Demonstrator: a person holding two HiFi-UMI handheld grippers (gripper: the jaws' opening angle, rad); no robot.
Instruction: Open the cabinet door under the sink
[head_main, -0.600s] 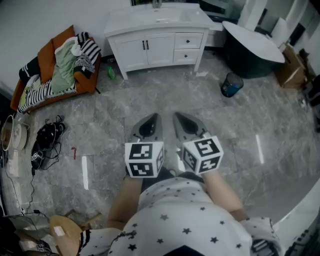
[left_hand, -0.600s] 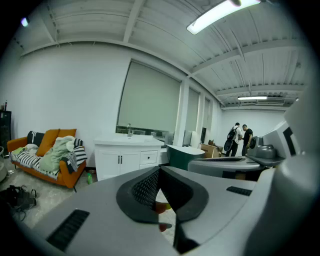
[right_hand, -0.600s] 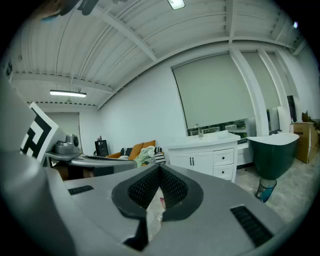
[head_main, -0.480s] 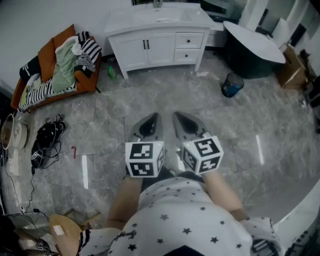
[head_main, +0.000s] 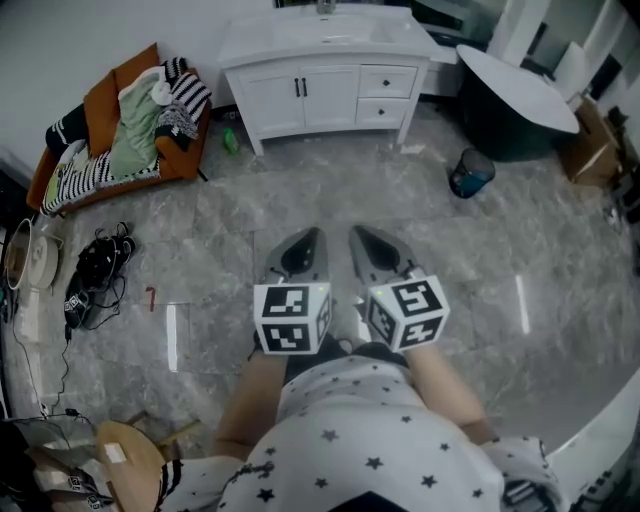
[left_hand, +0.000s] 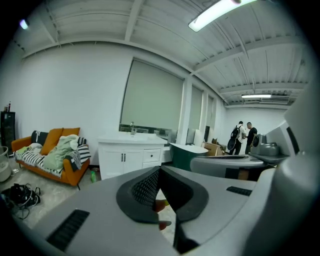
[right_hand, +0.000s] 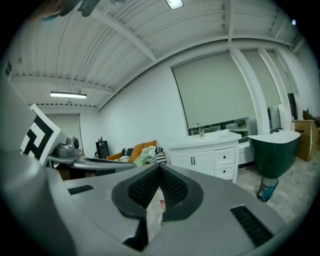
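Tongs, two: left tongs (head_main: 311, 234) and right tongs (head_main: 355, 233), side by side above grey floor (head_main: 230, 240), both clenched on nothing, tips aimed toward far wall. Blue bin (head_main: 470, 172), one, further off to right. Orange sofa (head_main: 120, 90), one, far left, heaped with clothes. Sink cabinet (head_main: 300, 45), one, white, against far wall, well apart from tongs. Cabinet doors (head_main: 272, 102), two, shut, fronts facing tongs, long axis upright, dark handles at meeting edges. Drawers (head_main: 387, 82), two, stacked right of doors. Against half a second earlier: cabinet slightly further right in head view, tongs unmoved.
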